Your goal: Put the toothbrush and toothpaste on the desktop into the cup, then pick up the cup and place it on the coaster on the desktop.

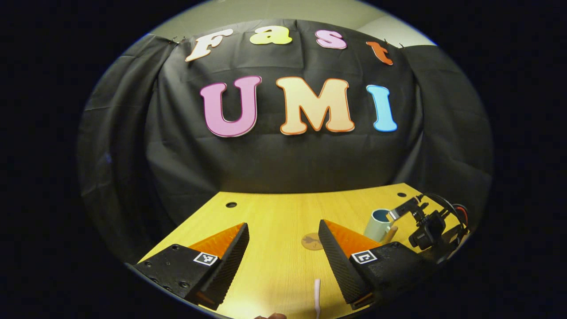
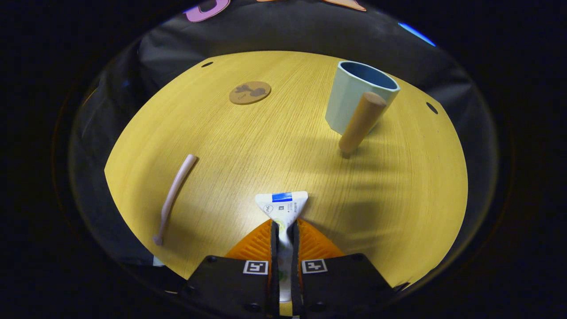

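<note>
Your right gripper (image 2: 283,235) has its fingers pressed nearly together on the flat white toothpaste tube (image 2: 282,204), whose crimped end with a blue stripe juts out ahead over the yellow wooden desktop (image 2: 266,146); your left gripper (image 1: 283,248) stands wide apart with nothing between its fingers, low over the near desktop.

The tube looks light and soft; it will likely flex and could slide between the pads, so a hold on its body rather than the thin crimp seems safer; the slim pale pink toothbrush (image 2: 173,197), lying to the left of the tube, looks stiff and light and is best pinched mid-handle; the pale blue cup with a wooden peg handle (image 2: 354,99) stands upright far right and may tip if the tube strikes its rim.

The right gripper view gives you the whole layout, with the round brown coaster (image 2: 250,92) far left, well apart from the cup; the left gripper view adds the right gripper seen from outside, just beside the cup.
</note>
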Demonstrator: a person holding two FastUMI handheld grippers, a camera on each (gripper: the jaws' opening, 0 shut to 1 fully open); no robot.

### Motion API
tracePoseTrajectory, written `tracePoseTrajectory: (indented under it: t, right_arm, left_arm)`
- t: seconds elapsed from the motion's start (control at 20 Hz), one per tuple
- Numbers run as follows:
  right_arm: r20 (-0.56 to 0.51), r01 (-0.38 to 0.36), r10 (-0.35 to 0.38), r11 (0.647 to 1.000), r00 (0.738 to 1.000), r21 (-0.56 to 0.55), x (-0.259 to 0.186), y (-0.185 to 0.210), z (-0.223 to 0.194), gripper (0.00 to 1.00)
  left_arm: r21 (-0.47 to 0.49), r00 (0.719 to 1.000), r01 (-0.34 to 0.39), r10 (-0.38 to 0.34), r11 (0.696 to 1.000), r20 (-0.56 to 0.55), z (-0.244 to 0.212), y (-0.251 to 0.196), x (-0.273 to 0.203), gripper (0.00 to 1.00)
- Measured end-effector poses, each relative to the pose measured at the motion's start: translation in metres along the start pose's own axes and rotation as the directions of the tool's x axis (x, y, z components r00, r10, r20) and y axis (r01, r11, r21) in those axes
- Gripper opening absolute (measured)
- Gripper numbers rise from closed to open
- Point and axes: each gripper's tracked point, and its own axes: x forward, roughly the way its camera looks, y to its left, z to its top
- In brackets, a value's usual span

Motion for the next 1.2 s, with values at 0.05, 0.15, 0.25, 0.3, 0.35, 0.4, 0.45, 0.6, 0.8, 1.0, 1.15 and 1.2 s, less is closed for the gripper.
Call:
tracePoseTrajectory:
  t: [0.05, 0.15, 0.25, 0.3, 0.35, 0.4, 0.45, 0.6, 0.8, 1.0, 1.15, 1.2]
  right_arm:
    - [0.007, -0.002, 0.002, 1.0, 1.0, -0.001, 0.0, 0.0, 0.0, 0.13]
    - [0.017, -0.002, 0.002, 1.0, 1.0, -0.002, -0.001, 0.0, 0.001, 0.13]
    - [0.025, -0.003, 0.003, 1.0, 1.0, -0.002, -0.001, 0.0, 0.001, 0.13]
    - [0.028, -0.005, 0.005, 1.0, 1.0, -0.005, -0.001, 0.0, 0.0, 0.13]
    - [0.029, -0.006, 0.006, 1.0, 1.0, -0.004, -0.001, 0.0, 0.001, 0.13]
    - [0.03, -0.007, 0.007, 1.0, 1.0, -0.004, -0.001, 0.001, 0.0, 0.13]
    - [0.031, -0.007, 0.007, 1.0, 0.999, -0.005, -0.001, 0.001, 0.0, 0.13]
    - [0.036, -0.011, 0.011, 1.0, 0.999, -0.006, -0.001, 0.001, 0.0, 0.13]
    - [0.038, -0.015, 0.015, 1.0, 0.999, -0.011, -0.002, 0.001, 0.0, 0.13]
    - [0.04, -0.023, 0.024, 1.0, 0.999, -0.015, -0.002, 0.001, 0.0, 0.11]
    - [0.044, -0.031, 0.032, 0.999, 0.999, -0.014, -0.002, 0.001, 0.0, 0.11]
    - [0.044, -0.033, 0.034, 0.999, 0.998, -0.014, -0.002, 0.001, 0.0, 0.1]
  left_arm:
    - [-0.003, 0.999, 0.015, -0.015, 1.0, -0.039, -0.012, -0.005, 0.003, 0.93]
    - [-0.014, 0.994, 0.041, -0.043, 0.999, -0.103, -0.034, -0.013, 0.007, 0.94]
    - [-0.022, 0.983, 0.069, -0.072, 0.997, -0.17, -0.057, -0.02, 0.012, 0.94]
    - [-0.026, 0.974, 0.092, -0.095, 0.995, -0.208, -0.068, -0.026, 0.014, 0.94]
    - [-0.031, 0.96, 0.112, -0.116, 0.993, -0.254, -0.084, -0.032, 0.014, 0.94]
    - [-0.032, 0.949, 0.126, -0.13, 0.992, -0.287, -0.093, -0.036, 0.014, 0.94]
    - [-0.034, 0.935, 0.138, -0.141, 0.99, -0.325, -0.104, -0.039, 0.016, 0.94]
    - [-0.059, 0.886, 0.147, -0.158, 0.987, -0.436, -0.139, -0.047, 0.017, 0.94]
    - [-0.066, 0.811, 0.14, -0.153, 0.988, -0.565, -0.179, -0.048, 0.014, 0.94]
    - [-0.081, 0.748, 0.122, -0.145, 0.989, -0.648, -0.203, -0.046, 0.01, 0.95]
    - [-0.078, 0.7, 0.119, -0.139, 0.99, -0.701, -0.216, -0.047, 0.008, 0.95]
    - [-0.069, 0.685, 0.115, -0.13, 0.991, -0.717, -0.219, -0.045, 0.007, 0.94]
